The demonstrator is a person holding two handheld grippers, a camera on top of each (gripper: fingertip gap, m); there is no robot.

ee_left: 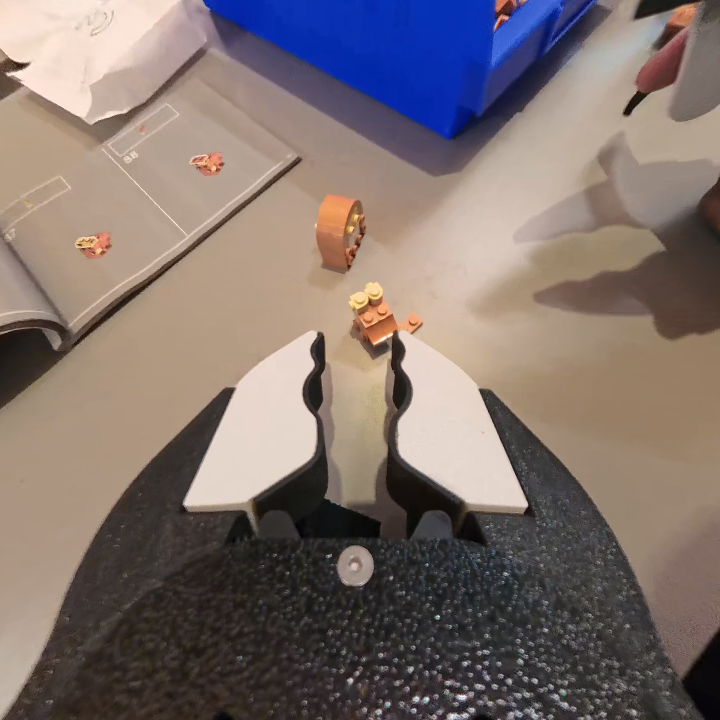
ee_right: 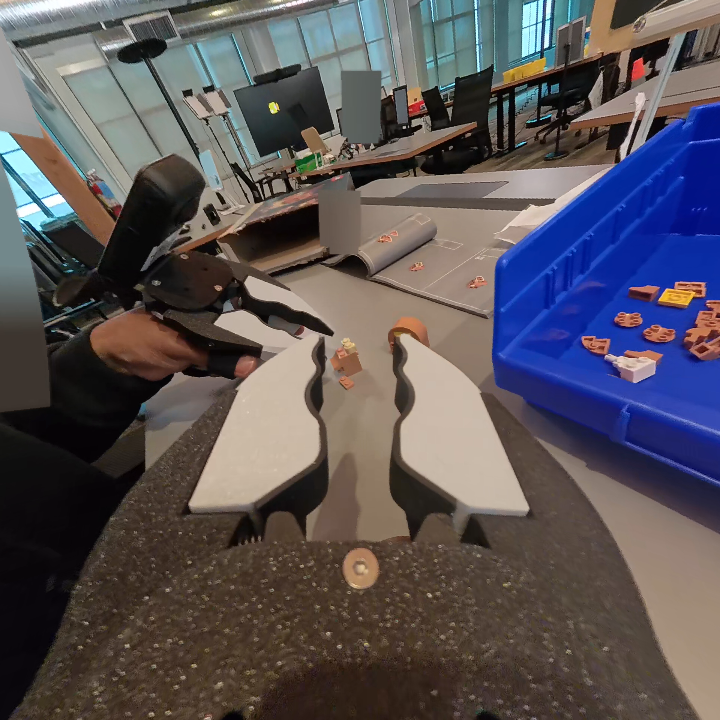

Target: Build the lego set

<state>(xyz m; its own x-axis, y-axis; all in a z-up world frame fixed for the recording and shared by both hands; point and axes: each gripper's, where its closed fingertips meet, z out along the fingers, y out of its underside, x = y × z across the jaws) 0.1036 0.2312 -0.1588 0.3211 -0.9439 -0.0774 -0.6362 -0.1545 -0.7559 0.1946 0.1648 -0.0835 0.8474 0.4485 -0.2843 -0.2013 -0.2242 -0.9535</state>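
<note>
A small brown brick assembly (ee_left: pixel 370 321) with two pale yellow studs on top stands on the grey table (ee_left: pixel 233 350). My left gripper (ee_left: pixel 356 338) is open, and the assembly sits just beyond its right fingertip (ee_left: pixel 401 346), not clamped. A small brown plate (ee_left: pixel 411 322) lies beside it. A round brown assembly (ee_left: pixel 339 232) stands farther off. My right gripper (ee_right: pixel 358 343) is open and empty above the table, with the small assembly (ee_right: pixel 346 360) and the plate (ee_right: pixel 346 383) showing beyond its gap. The left gripper's fingers (ee_right: pixel 280 307) hover just left of the assembly.
A blue bin (ee_right: pixel 565 389) holding several loose brown pieces stands to the right, and shows at the back in the left wrist view (ee_left: pixel 370 58). An open instruction booklet (ee_left: pixel 136 195) and white paper (ee_left: pixel 97 46) lie at the left. A cardboard box (ee_right: pixel 272 241) stands behind. Tip to tip, the grippers are about 15 centimeters apart.
</note>
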